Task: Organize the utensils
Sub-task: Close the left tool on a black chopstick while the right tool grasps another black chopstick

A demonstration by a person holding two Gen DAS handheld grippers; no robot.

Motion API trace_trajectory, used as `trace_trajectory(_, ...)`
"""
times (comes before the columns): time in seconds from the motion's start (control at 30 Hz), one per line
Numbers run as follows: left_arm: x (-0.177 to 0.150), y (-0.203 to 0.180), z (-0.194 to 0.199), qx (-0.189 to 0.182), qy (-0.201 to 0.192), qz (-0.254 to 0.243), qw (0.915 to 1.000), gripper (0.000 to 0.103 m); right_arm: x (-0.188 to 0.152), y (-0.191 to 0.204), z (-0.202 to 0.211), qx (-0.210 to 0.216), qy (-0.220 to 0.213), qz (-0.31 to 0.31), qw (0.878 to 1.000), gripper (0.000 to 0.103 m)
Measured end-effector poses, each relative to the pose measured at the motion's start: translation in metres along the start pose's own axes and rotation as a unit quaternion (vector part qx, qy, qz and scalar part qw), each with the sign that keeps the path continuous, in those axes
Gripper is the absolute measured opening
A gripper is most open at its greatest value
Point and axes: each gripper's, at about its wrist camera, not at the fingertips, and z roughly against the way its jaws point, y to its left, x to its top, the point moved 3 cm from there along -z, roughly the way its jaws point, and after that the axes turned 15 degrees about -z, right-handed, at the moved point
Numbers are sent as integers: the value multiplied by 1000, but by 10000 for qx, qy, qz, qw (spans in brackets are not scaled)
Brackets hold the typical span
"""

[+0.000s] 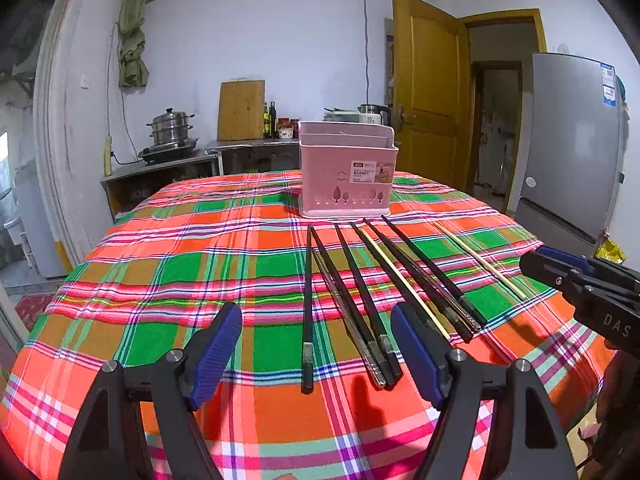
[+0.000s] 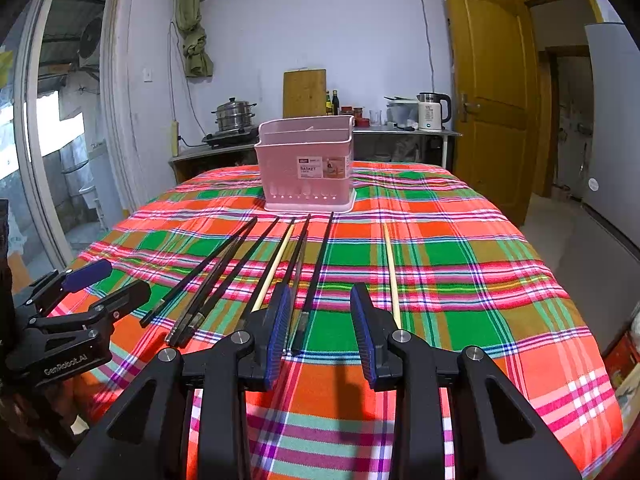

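My grippers have black arms and blue ribbed pads (image 1: 216, 350). The tablecloth (image 1: 160, 280) is a plaid of orange, green and olive with pink, white and purple stripes. The basket (image 1: 346, 168) is pink with a white label. Most chopsticks (image 1: 356, 280) are black, two chopsticks (image 2: 390, 268) are pale yellow.

One pink basket (image 1: 346, 172) stands on the plaid cloth (image 1: 160, 240). In front of the basket lie:
- Black chopsticks (image 1: 307, 308): six can be told apart, though two near the left overlap and the count is not certain.
- Pale wooden chopsticks (image 1: 478, 260): two, one among the black ones, one apart to the right.

Grippers: two, left (image 1: 316, 344) and right (image 2: 320, 320).
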Motion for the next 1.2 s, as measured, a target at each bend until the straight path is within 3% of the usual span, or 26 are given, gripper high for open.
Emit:
trace_trajectory(0.37, 25, 23, -48, -302, 741, -129, 9967, 77, 27, 8, -21, 103, 357, 110, 9993, 32)
trace_trajectory(0.43, 26, 28, -60, -352, 932, -105, 9950, 76, 33, 7, -32, 88, 518, 70, 9986, 32)
trace_trajectory(0.5, 27, 34, -72, -284, 1103, -55, 9935, 67, 39, 5, -43, 97, 701, 5, 9975, 32)
trace_trajectory(0.77, 31, 45, -127, -735, 1662, -89, 9833, 66, 49, -5, -96, -18, 1394, -71, 9902, 32)
trace_trajectory(1.2, 32, 46, -162, -735, 1995, -271, 9768, 53, 52, -4, -152, -51, 2000, -32, 9798, 23)
